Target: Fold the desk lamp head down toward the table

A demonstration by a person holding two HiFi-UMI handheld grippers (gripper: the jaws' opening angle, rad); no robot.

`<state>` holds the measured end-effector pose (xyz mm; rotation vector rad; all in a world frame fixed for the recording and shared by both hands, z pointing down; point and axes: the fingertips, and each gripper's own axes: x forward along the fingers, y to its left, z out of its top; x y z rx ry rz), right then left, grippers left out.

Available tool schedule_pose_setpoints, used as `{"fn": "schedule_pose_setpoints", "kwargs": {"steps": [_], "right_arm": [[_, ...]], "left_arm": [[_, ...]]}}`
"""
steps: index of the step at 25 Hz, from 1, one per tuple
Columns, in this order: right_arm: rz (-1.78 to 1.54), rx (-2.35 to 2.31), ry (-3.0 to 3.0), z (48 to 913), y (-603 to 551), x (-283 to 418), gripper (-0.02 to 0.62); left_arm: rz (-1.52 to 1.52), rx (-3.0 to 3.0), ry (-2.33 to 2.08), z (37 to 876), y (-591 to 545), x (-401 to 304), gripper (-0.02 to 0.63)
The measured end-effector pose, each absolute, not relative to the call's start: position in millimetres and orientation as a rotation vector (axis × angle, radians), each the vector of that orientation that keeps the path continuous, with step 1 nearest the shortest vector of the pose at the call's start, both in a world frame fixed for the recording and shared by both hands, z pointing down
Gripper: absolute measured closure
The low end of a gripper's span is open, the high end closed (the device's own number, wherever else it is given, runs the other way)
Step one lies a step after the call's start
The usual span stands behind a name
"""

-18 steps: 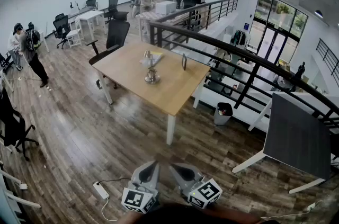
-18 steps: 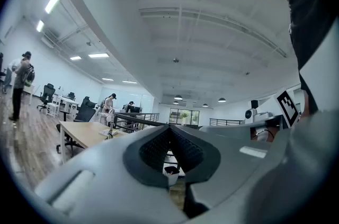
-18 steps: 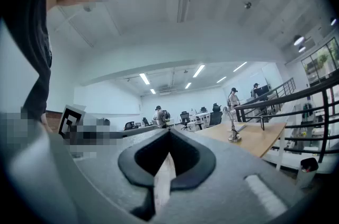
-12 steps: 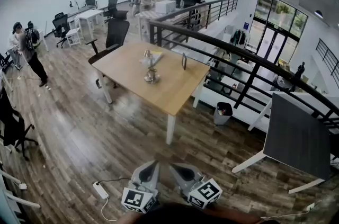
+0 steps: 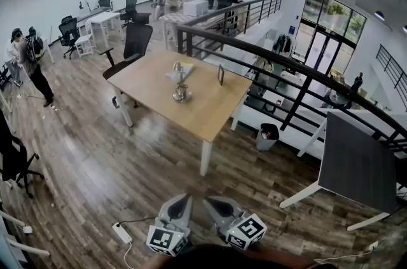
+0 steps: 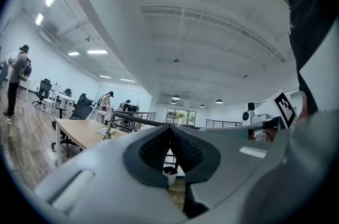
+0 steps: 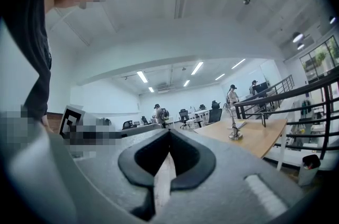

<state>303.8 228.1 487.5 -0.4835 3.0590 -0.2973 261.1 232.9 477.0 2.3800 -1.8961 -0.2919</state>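
Two grippers, left gripper (image 5: 180,200) and right gripper (image 5: 212,203), side by side at near edge, jaws pressed together, holding nothing. Desk lamp (image 5: 181,89) stands on far wooden table (image 5: 210,116), well apart.

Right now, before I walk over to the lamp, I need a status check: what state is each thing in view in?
left gripper: shut, nothing between the jaws.
right gripper: shut, nothing between the jaws.
desk lamp: standing upright on the table, untouched, head apparently not yet folded down.
waste bin: upright, open-topped, dark liner inside.
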Motion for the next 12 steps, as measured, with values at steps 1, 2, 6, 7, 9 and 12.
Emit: {"fn": "schedule_pose_setpoints", "kwargs": {"steps": [1,2,6,7,9,12], "right_arm": [[-0.307,-0.487,3.054,487,226,298,0.594],[-0.314,-0.493,3.048,485,223,292,0.594],[-0.306,-0.484,3.033,480,213,257,0.594],[-0.297,-0.471,3.033,481,211,245,0.593],[-0.284,-0.458,3.032,477,206,219,0.594],[-0.288,-0.480,3.027,466,201,185,0.593]], "left_arm": [[-0.292,2.386,-1.892,477,231,255,0.604],[-0.293,2.389,-1.889,477,229,249,0.604],[-0.283,2.394,-1.883,472,219,214,0.604],[-0.273,2.398,-1.881,471,216,203,0.604],[-0.261,2.406,-1.873,468,209,178,0.604],[-0.254,2.425,-1.853,466,205,147,0.604]]}}
